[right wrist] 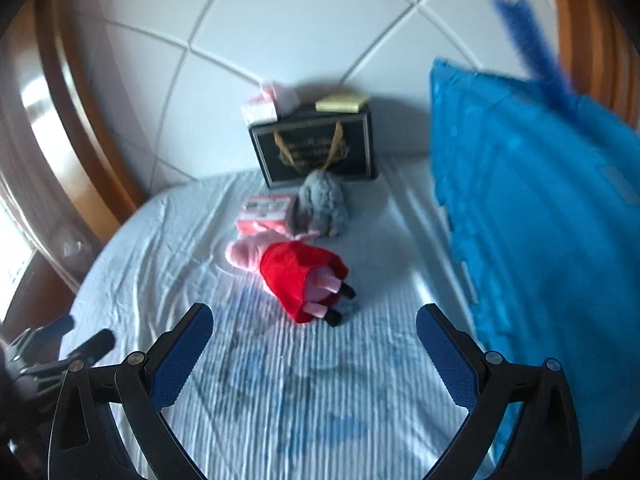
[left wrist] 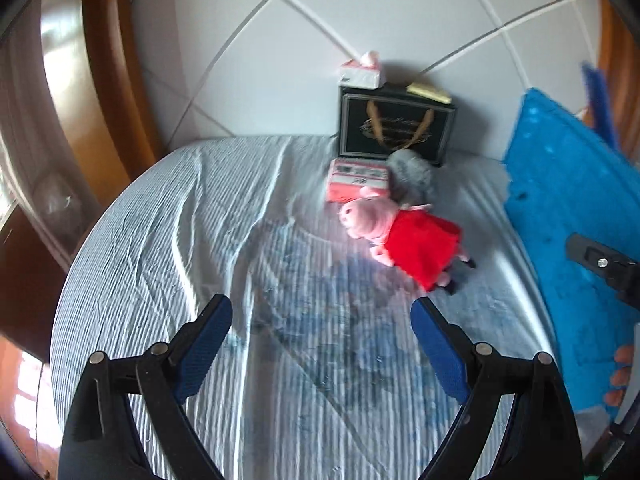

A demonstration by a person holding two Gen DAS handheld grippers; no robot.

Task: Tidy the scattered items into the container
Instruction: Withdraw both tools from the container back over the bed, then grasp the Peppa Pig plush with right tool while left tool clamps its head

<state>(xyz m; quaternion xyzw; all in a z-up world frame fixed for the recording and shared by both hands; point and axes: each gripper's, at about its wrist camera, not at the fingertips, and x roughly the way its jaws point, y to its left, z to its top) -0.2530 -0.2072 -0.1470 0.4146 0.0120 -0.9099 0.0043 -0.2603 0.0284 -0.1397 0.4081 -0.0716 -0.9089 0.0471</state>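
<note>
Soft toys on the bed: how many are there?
2. The pig plush in a red dress lies mid-bed; the grey furry toy sits behind it, in front of the black gift bag. Others could be hidden behind the blue container.

Both wrist views angled down over striped bed (left wrist: pixel 160 240), facing headboard; shared: pig plush (left wrist: pixel 404 240), black bag (right wrist: pixel 316 152).

You get daylight from the left, glare on the wooden frame (left wrist: pixel 60 76), motion blur throughout, and fisheye-bent, dark corners.
</note>
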